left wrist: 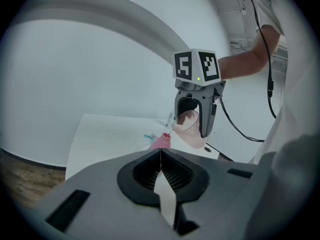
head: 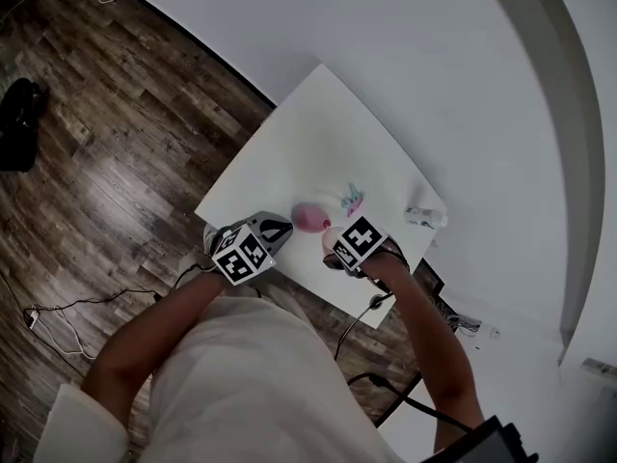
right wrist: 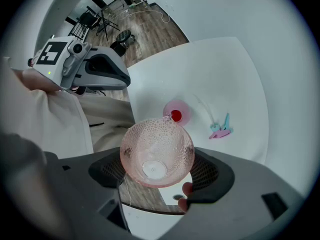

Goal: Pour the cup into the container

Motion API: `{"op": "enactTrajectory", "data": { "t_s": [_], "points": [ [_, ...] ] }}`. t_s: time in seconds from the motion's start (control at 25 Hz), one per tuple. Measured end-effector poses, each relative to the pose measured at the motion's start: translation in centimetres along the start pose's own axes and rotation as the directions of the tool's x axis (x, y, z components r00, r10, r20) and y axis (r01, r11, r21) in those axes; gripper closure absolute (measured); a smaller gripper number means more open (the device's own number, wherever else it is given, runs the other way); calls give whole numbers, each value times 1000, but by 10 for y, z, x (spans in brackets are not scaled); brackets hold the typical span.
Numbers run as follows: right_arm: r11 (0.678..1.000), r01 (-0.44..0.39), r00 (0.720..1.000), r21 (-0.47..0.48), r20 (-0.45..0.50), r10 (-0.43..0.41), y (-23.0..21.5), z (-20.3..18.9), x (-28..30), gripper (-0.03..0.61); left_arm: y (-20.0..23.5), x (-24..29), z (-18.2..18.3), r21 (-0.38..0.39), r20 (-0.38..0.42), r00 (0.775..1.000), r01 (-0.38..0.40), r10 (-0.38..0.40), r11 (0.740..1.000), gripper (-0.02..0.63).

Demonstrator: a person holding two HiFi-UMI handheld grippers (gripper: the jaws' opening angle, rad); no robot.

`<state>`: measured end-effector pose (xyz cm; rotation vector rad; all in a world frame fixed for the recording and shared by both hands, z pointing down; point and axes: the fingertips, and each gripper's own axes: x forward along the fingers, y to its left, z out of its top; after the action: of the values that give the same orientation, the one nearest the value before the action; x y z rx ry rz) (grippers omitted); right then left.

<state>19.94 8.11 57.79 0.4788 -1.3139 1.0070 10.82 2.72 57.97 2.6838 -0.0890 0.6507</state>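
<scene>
Pouring looks under way: right gripper [right wrist: 160,178] fingers clamp the pink dimpled glass cup [right wrist: 156,149], tipped over the small pink container [right wrist: 176,113] mid-frame. Left gripper [left wrist: 160,170] fingers sit closed, empty. Next, tip further, aimed at its mouth.

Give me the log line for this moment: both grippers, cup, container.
right gripper: shut on cup | cup: tilted, lip over container mouth | container: upright on table | left gripper: shut, empty, clear of both

Dim, soft, even light; strong fisheye bending and dark vignetted corners in both gripper views.
</scene>
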Motion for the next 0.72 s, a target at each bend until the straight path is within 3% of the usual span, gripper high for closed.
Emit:
{"op": "enactTrajectory", "data": {
  "t_s": [0.72],
  "points": [
    [1000,0,999,6,-33,0,-6,-3,-4,199,0,2,-1,-4,7,1000,1,-1,1000,601]
  ]
}}
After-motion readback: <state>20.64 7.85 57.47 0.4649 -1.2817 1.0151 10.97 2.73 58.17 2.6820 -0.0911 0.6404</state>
